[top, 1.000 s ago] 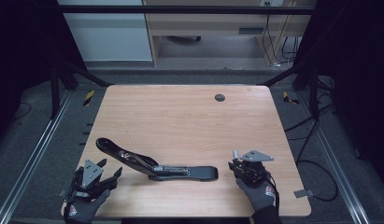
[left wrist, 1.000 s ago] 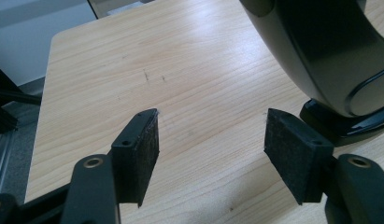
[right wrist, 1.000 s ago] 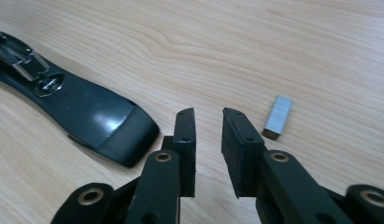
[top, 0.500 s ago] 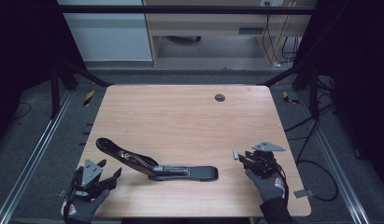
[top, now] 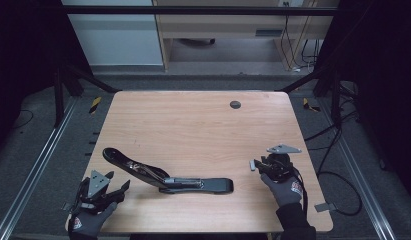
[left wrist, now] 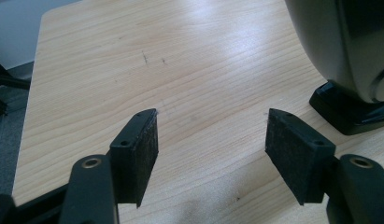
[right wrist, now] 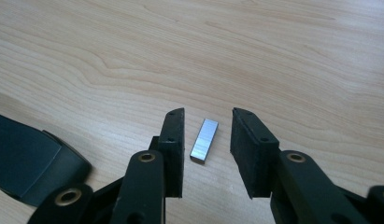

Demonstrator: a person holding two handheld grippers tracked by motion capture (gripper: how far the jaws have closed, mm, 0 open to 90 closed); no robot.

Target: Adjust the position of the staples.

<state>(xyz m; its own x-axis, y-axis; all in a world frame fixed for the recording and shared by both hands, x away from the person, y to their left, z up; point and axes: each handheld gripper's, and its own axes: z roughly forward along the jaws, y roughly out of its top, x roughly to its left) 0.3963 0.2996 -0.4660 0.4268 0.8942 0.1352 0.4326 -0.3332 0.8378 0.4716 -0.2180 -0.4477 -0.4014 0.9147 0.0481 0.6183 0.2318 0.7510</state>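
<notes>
A black stapler (top: pixel 193 183) lies swung open on the wooden table (top: pixel 193 125), its upper arm (top: pixel 128 162) raised toward the left. A small silver strip of staples (right wrist: pixel 204 140) lies flat on the table between the jaws of my right gripper (right wrist: pixel 208 126). Those jaws have just been opening, and the pads stand clear of the strip on both sides. In the high view the strip (top: pixel 252 165) sits just left of the right gripper (top: pixel 259 166). My left gripper (top: pixel 118 181) is open and empty at the near left corner, with the stapler (left wrist: pixel 348 46) close on its right.
A round dark grommet (top: pixel 235 104) is set in the table near the far edge. The end of the stapler's base (right wrist: pixel 26 158) lies left of the right gripper. Metal rails and cables run along the floor on both sides of the table.
The right gripper has shifted right and slightly toward the far side, away from the stapler, and its jaws stand wider. The left gripper and the stapler have not moved.
</notes>
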